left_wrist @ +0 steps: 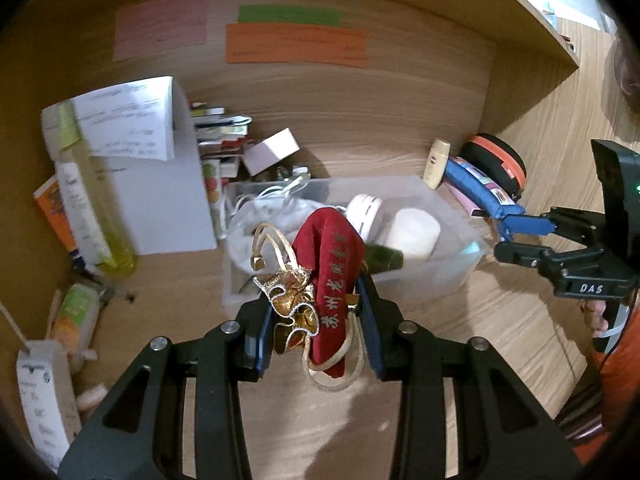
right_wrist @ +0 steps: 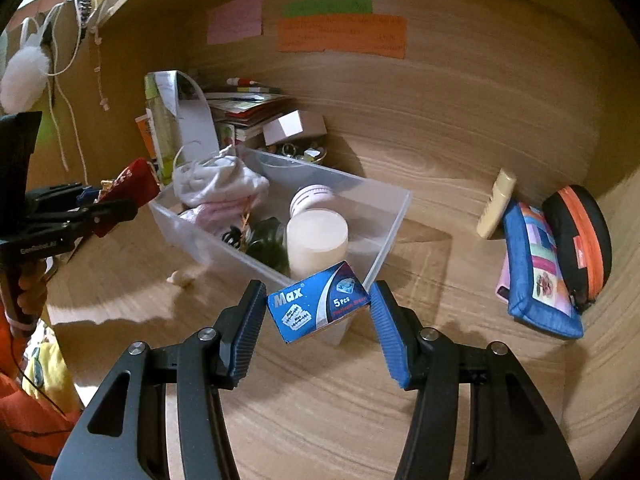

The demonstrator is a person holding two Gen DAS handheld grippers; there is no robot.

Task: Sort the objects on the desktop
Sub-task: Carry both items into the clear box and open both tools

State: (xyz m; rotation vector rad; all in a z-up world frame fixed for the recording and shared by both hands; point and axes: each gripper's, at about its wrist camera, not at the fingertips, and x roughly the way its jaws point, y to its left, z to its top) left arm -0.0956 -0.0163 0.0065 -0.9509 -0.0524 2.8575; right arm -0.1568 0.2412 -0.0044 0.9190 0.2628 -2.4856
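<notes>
Left gripper (left_wrist: 316, 312): jaws clamped on the red pouch (left_wrist: 336, 276), held above the clear bin (left_wrist: 440, 276).
Right gripper (right_wrist: 318, 312): jaws pinching the blue razor-blade box (right_wrist: 318, 307) over the bin's near edge.

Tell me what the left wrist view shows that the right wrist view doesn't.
Only the left wrist view: the left gripper close up, shut on a red pouch with gold trim, and a white dispenser at lower left. Only the right wrist view: the right gripper clamping a blue razor-blade box, its label readable. Both: the clear bin, white jar and blue pencil case.
</notes>
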